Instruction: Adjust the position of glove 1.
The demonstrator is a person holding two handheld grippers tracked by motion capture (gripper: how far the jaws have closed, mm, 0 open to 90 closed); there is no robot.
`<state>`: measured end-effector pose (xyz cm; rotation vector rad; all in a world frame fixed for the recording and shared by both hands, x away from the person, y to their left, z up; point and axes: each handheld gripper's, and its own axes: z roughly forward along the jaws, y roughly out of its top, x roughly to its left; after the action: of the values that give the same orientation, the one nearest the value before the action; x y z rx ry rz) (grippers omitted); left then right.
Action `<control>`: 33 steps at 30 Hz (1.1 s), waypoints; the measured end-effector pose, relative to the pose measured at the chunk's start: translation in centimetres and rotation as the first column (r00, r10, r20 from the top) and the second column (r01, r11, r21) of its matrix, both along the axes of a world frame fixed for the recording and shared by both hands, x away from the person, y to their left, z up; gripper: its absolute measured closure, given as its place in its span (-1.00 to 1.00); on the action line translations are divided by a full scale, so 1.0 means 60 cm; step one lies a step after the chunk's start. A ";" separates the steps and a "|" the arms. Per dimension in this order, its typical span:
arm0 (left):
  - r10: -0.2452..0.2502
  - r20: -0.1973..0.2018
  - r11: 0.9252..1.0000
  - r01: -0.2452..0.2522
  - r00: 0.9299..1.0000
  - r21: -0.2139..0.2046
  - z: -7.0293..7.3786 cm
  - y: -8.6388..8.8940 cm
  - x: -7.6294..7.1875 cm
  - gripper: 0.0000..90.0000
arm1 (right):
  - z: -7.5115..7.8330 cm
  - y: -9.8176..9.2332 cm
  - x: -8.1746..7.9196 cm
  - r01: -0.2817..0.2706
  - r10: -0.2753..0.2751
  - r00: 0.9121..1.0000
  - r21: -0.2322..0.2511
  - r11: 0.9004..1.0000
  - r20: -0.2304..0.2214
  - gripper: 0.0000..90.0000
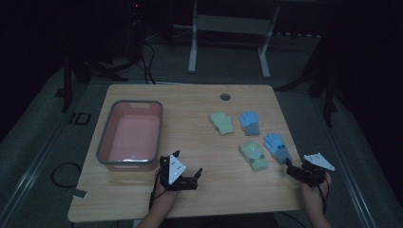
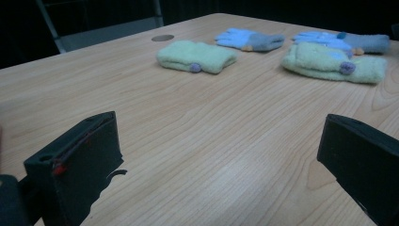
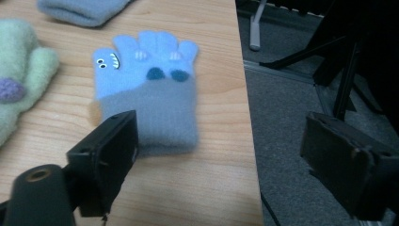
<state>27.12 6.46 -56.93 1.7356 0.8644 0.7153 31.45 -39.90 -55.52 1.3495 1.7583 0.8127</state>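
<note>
Four small knit gloves lie on the right half of the wooden table (image 1: 199,142). The far pair is a green glove (image 1: 221,122) (image 2: 196,56) and a blue glove (image 1: 249,122) (image 2: 250,39). Nearer lie a second green glove (image 1: 253,155) (image 2: 331,63) and a blue glove with a grey cuff (image 1: 278,147) (image 3: 148,89). My right gripper (image 1: 294,168) (image 3: 226,155) is open just behind that cuff, one jaw over it and one past the table's edge. Near the front middle, my left gripper (image 1: 188,162) (image 2: 221,155) is open over bare wood.
A pink tub with a grey rim (image 1: 105,137) stands on the left half of the table, beside my left gripper. A cable hole (image 1: 225,97) sits near the far edge. The table's right edge (image 3: 247,117) drops to grey floor. Desk legs (image 1: 192,52) stand beyond.
</note>
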 end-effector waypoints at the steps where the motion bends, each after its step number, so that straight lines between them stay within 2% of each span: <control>1: 0.000 0.001 1.000 0.000 1.000 0.002 0.000 0.000 0.000 -0.99 | 0.000 0.000 0.000 0.000 0.000 1.000 0.000 1.000 0.000 -0.67; 2: 0.000 0.001 1.000 0.000 1.000 0.003 0.000 0.000 0.000 -0.99 | 0.000 -0.003 0.004 -0.037 0.038 0.999 0.028 0.999 -0.037 -0.68; 3: 0.001 0.001 1.000 -0.001 1.000 0.002 0.000 0.000 0.000 -0.99 | 0.000 -0.003 0.004 -0.037 0.038 0.999 0.028 0.999 -0.037 -0.68; 5: 0.004 0.001 1.000 -0.004 1.000 0.003 0.000 0.000 0.000 -0.99 | -0.001 -0.006 0.008 -0.064 0.071 0.993 0.071 0.995 -0.096 -0.70; 8: 0.006 0.001 1.000 -0.006 1.000 0.003 0.000 0.000 0.000 -0.99 | -0.001 -0.006 0.008 -0.060 0.067 0.993 0.074 0.995 -0.097 -0.69; 10: 0.005 0.003 1.000 -0.005 1.000 0.003 0.000 -0.001 0.000 -0.99 | 0.000 -0.009 0.007 -0.061 0.069 0.994 0.093 0.994 -0.089 -0.70; 12: 0.003 0.001 1.000 -0.003 1.000 0.003 0.000 -0.001 0.000 -0.99 | -0.001 -0.011 0.010 -0.068 0.082 0.990 0.114 0.991 -0.119 -0.70; 16: 0.006 -0.002 1.000 -0.006 1.000 0.000 0.000 0.000 0.000 -0.99 | -0.002 0.000 0.006 -0.077 0.081 0.991 0.047 0.996 -0.106 -0.70; 18: 0.006 -0.002 1.000 -0.006 1.000 0.001 0.000 0.000 0.000 -0.99 | -0.002 0.003 0.006 -0.077 0.080 0.991 0.033 0.997 -0.106 -0.71; 22: 0.004 0.002 1.000 -0.004 1.000 0.004 0.000 -0.001 0.000 -0.99 | 0.004 0.005 0.007 -0.058 0.067 0.982 0.055 0.997 -0.178 -0.69; 24: 0.003 0.003 1.000 -0.003 1.000 0.006 0.000 -0.001 0.000 -0.99 | 0.010 0.006 0.007 -0.057 0.065 0.976 0.041 0.998 -0.210 -0.69; 26: 0.002 0.004 1.000 -0.002 1.000 0.005 0.000 -0.001 -0.001 -0.99 | 0.020 0.009 0.006 -0.066 0.074 0.971 0.041 0.997 -0.228 -0.71; 28: 0.002 0.003 1.000 -0.002 1.000 0.005 0.000 -0.001 -0.001 -0.99 | 0.031 0.011 0.003 -0.063 0.073 0.970 0.052 0.997 -0.232 -0.71; 29: 0.002 0.003 1.000 -0.002 1.000 0.004 0.000 -0.001 -0.001 -0.99 | 0.038 0.012 0.002 -0.070 0.089 0.961 0.080 0.994 -0.262 -0.73; 31: 0.001 0.002 1.000 -0.001 1.000 0.003 0.000 -0.001 0.000 -0.99 | 0.041 0.013 0.002 -0.064 0.085 0.959 0.085 0.994 -0.270 -0.73; 33: 0.002 0.000 1.000 -0.002 1.000 0.001 0.000 0.000 0.000 -0.99 | 0.047 0.015 0.001 -0.070 0.096 0.952 0.100 0.993 -0.290 -0.76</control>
<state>27.12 6.45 -56.93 1.7361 0.8655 0.7173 31.53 -39.03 -52.73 1.5270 2.0417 0.7732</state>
